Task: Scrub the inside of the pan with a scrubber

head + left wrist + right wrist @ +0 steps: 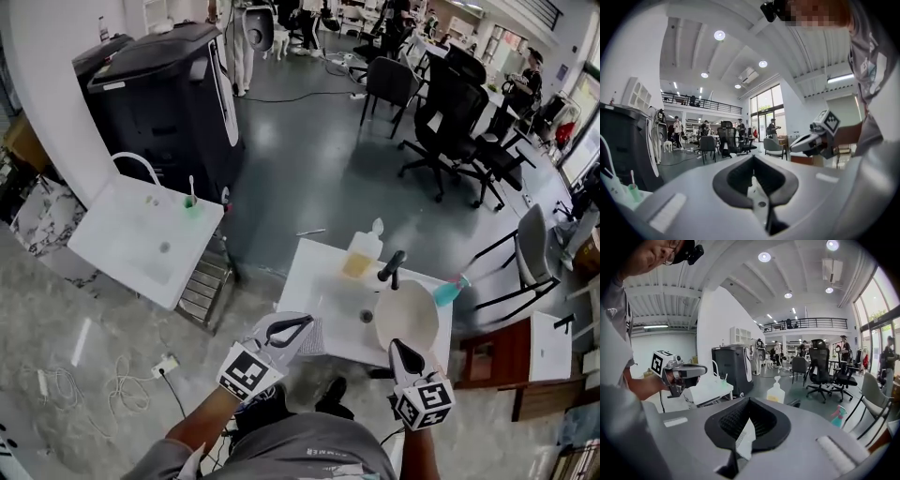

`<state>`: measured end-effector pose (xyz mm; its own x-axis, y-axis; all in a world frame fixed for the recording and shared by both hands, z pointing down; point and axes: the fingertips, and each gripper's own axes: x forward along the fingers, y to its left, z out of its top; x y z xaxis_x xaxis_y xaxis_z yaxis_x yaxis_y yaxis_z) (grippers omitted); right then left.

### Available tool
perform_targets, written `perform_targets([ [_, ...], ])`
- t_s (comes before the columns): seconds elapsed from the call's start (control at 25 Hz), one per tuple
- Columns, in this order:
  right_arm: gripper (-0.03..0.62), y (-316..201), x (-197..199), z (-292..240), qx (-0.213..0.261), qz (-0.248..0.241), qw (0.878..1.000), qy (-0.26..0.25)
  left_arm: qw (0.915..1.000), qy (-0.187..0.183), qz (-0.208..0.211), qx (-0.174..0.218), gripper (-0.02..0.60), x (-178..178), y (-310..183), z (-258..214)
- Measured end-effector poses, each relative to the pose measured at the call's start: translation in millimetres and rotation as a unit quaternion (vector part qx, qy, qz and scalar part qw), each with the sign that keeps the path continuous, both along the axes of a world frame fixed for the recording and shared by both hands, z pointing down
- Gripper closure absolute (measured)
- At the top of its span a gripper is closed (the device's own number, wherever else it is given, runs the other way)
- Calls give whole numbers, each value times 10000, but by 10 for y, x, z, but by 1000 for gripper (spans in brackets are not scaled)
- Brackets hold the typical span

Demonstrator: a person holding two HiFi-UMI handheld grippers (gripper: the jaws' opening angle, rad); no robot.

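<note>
Looking down on the white sink desk (309,272), with the black faucet (392,267) as our marker: the pan (405,317) lies in the basin just in front of the faucet, its pale inside facing up, ready for scrubbing. It looks like a rigid metal piece with some weight, likely slick if wet, so I'd steady it by the rim or the handle, though I can't make out a handle from here. The left gripper (298,326) hovers in front and to the left of the faucet, jaws together and nothing in them. The right gripper (398,352) sits at the pan's near edge, pinched closed and empty too. A small grey patch (314,337) left of the faucet may be the scrubber. If so, it looks soft and light, an easy pinch by one edge.
</note>
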<state>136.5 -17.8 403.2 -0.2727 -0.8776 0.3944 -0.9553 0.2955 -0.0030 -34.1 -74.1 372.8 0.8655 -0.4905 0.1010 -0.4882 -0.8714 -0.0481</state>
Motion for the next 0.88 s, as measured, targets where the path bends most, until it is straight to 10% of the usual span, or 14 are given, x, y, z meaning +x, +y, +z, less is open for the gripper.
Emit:
perform_targets([
  [0.88, 591, -986, -586, 1074, -923, -1056, 9900, -127, 9900, -164, -1262, -610, 578, -666, -143, 423],
])
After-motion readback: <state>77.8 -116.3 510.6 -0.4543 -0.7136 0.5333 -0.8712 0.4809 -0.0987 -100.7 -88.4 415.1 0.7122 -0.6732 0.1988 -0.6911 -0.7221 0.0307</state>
